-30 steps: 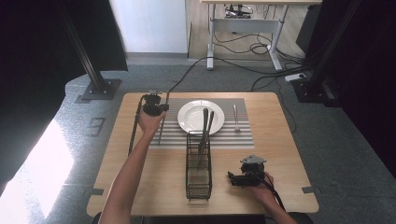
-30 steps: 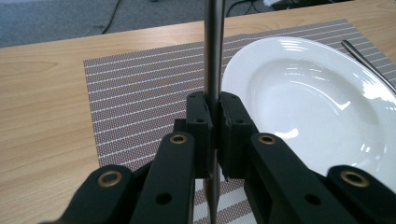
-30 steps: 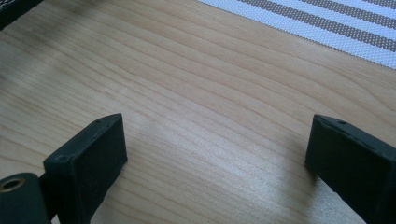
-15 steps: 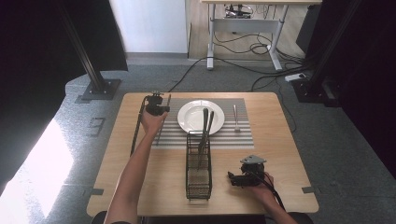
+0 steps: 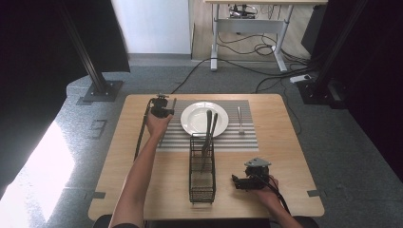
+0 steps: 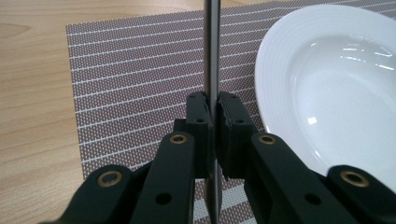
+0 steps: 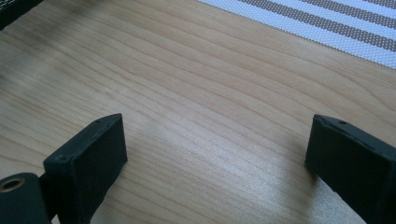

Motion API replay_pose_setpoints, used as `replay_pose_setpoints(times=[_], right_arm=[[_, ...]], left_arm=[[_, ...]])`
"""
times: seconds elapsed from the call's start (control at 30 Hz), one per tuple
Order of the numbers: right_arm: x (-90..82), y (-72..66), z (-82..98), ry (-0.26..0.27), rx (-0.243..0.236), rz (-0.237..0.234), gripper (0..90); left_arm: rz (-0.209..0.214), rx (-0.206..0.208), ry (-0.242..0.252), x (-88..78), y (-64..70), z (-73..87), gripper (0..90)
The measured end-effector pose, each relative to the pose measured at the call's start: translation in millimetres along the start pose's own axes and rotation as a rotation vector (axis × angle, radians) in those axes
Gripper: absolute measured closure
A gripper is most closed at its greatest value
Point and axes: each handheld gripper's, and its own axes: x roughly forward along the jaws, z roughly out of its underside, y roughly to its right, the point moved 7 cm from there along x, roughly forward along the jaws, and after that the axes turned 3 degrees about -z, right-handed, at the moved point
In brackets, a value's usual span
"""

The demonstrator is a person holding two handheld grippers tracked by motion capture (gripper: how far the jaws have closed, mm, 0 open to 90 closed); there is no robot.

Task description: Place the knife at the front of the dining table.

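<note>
Just left of the plate [image 5: 204, 118], over the striped mat [image 6: 135, 88], a thin metal utensil [image 6: 212, 56] is pinched between the fingers [image 6: 198, 126] of the left gripper [image 5: 160, 108], which are closed as tight as they go on its flat handle. In the left gripper view the handle runs straight up between the pads and away toward the far edge of the mat; which kind of utensil it is cannot be told. It hangs close above the mat, beside the plate rim but not touching it.

The step in hand looks like laying this piece on the mat left of the plate. To do it well, bring it down until its length lies flat on the mat, parallel to the plate's edge and apart from the rim, then spread the fingers and lift straight off so the piece is not dragged askew.

On the far side of the plate a fork [image 5: 240, 118] already lies on the mat. Nearer the person than the plate, a wire basket [image 5: 202, 171] holds two more utensils [image 5: 209, 130] leaning toward the plate. Right of the basket the right gripper [image 5: 240, 182] rests on the bench [image 7: 196, 84], fingers [image 7: 91, 154] spread wide and empty.
</note>
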Motion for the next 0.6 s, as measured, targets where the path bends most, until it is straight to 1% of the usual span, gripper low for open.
replay_pose_setpoints(times=[0.1,0.33,0.6], right_arm=[[0.0,0.0,0.0,0.000,0.000,0.000,5.3],[0.0,0.0,0.0,0.000,-0.001,-0.001,5.4],[0.0,0.0,0.0,0.000,-0.001,-0.001,5.4]], left_arm=[[0.001,-0.002,-0.004,2.4,1.0,1.0,83.7],[-0.004,0.006,-0.020,8.9,2.5,4.6,83.7],[-0.014,-0.010,-0.031,17.0,-1.4,6.7,83.6]])
